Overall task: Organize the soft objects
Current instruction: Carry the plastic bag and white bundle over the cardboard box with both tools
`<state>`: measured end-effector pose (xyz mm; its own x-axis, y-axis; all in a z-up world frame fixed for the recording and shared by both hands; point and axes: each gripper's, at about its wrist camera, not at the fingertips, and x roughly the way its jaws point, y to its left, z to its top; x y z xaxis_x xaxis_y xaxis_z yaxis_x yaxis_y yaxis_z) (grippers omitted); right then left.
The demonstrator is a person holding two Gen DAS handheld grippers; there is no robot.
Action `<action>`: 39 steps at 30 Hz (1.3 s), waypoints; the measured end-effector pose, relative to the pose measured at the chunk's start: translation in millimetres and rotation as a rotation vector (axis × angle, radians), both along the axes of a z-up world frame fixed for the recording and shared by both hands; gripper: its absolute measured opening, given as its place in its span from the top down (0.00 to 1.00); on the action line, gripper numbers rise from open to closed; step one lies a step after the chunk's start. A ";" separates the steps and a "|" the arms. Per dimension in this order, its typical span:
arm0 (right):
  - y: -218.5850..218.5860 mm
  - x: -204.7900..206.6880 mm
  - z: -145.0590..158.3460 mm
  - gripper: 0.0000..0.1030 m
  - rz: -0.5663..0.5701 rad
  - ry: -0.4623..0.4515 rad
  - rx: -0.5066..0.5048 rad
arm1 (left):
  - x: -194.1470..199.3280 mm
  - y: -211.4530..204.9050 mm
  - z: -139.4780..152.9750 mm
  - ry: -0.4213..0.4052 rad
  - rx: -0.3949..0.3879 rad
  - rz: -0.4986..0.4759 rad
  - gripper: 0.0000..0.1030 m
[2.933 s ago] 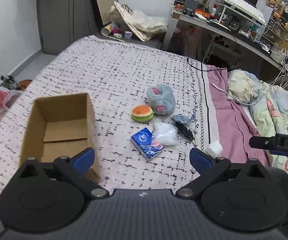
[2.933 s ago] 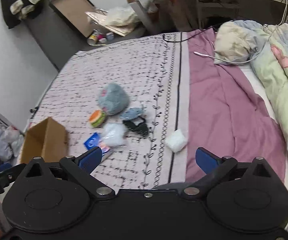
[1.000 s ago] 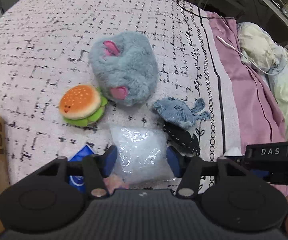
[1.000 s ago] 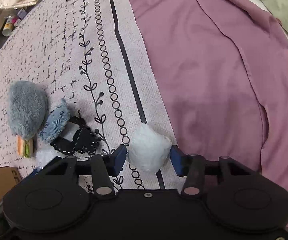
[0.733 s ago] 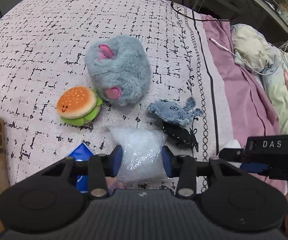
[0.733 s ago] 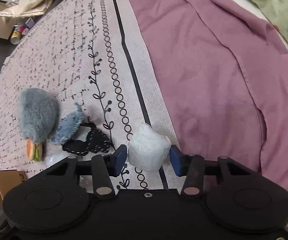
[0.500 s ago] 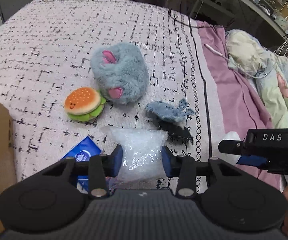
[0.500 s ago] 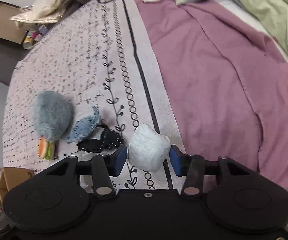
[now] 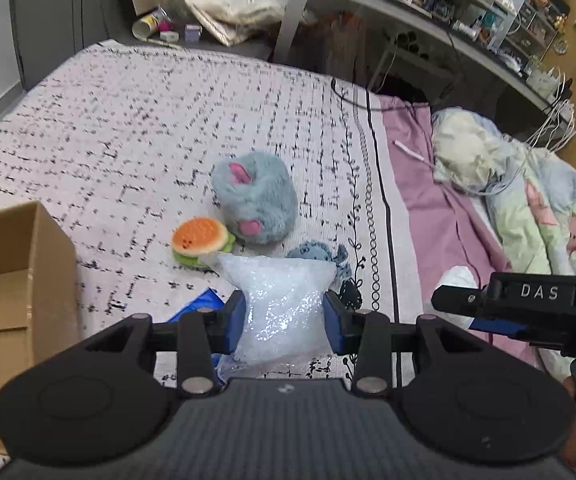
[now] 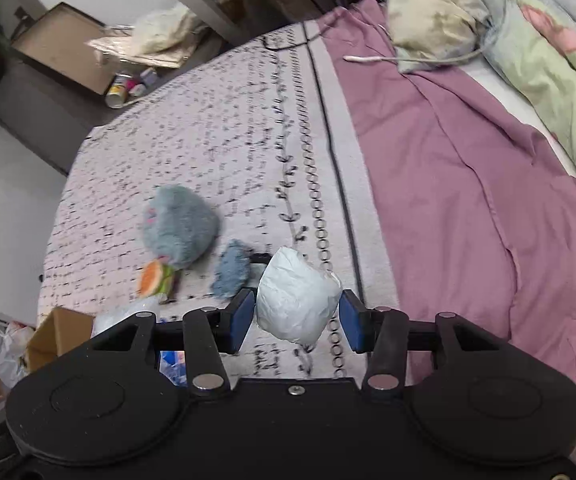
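While the patterned bedspread (image 9: 136, 128) filled most of your left view, the mauve sheet (image 10: 468, 208) ran beside it toward three o'clock, with the crumpled quilt (image 9: 540, 208) beyond that at about two o'clock; the open cardboard box (image 9: 12, 280) sat at nine o'clock from your left gripper (image 9: 284, 320); the grey furry plush (image 9: 254, 196) lay at twelve o'clock on the bedspread, and the burger toy (image 9: 200, 240) touched its near side at about eleven o'clock; the small blue plush (image 9: 320, 254) rested just past the bag, at roughly one o'clock, partly hidden by it. Your left gripper had its blue pads clenched on the clear crinkly bag (image 9: 280, 300), which you held up in front of the toys; a blue packet (image 9: 200, 306) showed under the left finger, mostly covered. Your right gripper (image 10: 298, 320) was clamped around the white wad (image 10: 296, 298), both pads pressing its sides, and it hung above the bedspread's ring-patterned border (image 10: 320, 216); in that view the grey plush sat at ten o'clock, the burger toy below it, and the blue plush just left of the wad.
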<state>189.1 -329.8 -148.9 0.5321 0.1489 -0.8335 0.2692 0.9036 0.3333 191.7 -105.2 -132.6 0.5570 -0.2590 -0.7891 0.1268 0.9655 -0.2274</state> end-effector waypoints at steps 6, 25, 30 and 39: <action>17.4 -11.1 17.3 0.55 0.034 -0.044 0.009 | -13.7 18.5 16.8 -0.040 -0.004 0.033 0.61; 86.3 -26.0 39.9 0.55 0.154 -0.148 0.025 | -43.2 93.4 42.6 -0.110 -0.006 0.143 0.61; 110.6 -25.7 41.5 0.55 0.202 -0.167 0.024 | -48.1 121.1 42.6 -0.120 -0.015 0.195 0.61; 158.0 -23.1 49.0 0.55 0.284 -0.214 0.029 | -50.4 177.6 43.0 -0.124 -0.022 0.297 0.61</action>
<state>166.0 -171.8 -99.9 0.6283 0.3379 -0.7008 -0.0704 0.9217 0.3814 141.3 72.4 -89.6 0.7020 -0.0873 -0.7068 -0.1315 0.9595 -0.2491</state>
